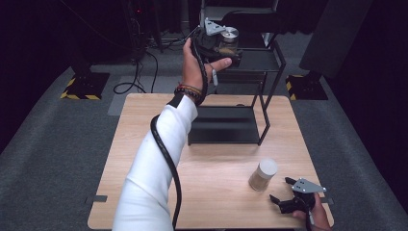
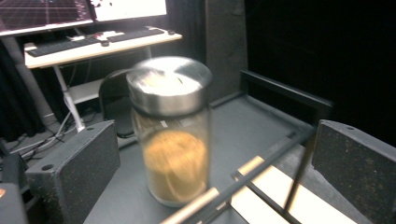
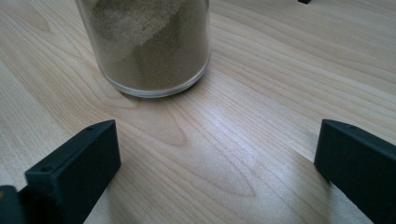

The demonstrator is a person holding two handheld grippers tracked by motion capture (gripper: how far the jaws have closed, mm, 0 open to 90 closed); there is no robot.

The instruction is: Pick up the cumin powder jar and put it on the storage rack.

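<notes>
A clear glass jar with a brushed steel lid [image 2: 169, 128], part-filled with orange-brown powder, stands upright on the upper shelf of a black metal rack [image 1: 250, 60]. A second clear jar of paler tan powder [image 1: 263, 174], capped in white, stands upright on the wooden desk [image 1: 144, 144] near its front right corner.

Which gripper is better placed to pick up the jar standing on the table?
The right gripper. It sits low at the table's near edge with jaws open beside that jar, which stands just ahead of them. The left gripper is raised at the shelf, around another jar.
</notes>
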